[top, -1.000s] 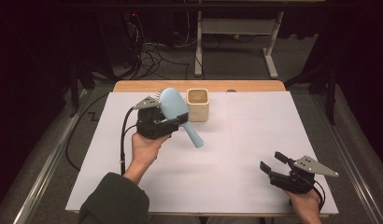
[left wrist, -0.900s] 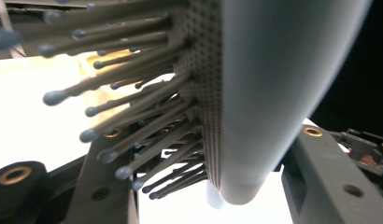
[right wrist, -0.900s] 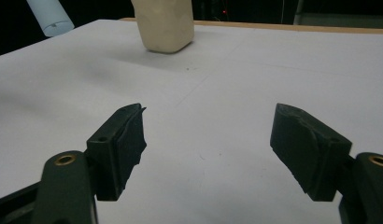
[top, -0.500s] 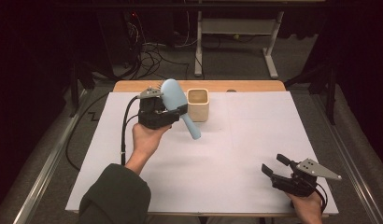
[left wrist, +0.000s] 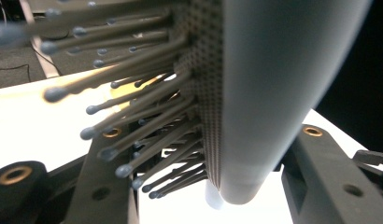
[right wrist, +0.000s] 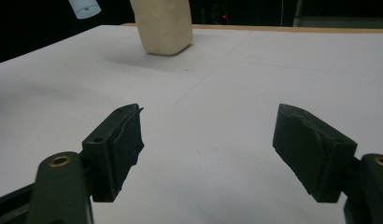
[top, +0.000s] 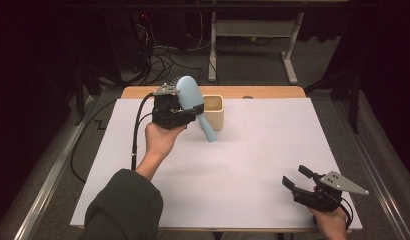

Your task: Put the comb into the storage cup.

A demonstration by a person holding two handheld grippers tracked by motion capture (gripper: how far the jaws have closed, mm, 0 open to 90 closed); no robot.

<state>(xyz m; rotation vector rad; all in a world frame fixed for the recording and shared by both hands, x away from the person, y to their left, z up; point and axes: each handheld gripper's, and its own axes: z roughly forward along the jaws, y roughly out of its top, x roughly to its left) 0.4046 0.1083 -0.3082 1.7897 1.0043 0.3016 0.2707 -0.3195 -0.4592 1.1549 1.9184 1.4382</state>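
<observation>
Nearest the person, the right gripper (top: 299, 178) rests low at the near right corner of the white worktop (top: 273, 165), its fingers (right wrist: 116, 140) spread wide on nothing, parked well apart from the work so the other hand has room. Farther up on the left, the left gripper (top: 185, 109) is lifted off the worktop with its fingers pinching the pale blue hairbrush (top: 189, 95) by the head, bristles (left wrist: 133, 116) to one side. The handle (top: 208, 129) slants down toward the front of the cream cup (top: 214, 111), probably so it can be steered into the cup handle-first. The cup stands upright near the far edge, just beside the brush.
</observation>
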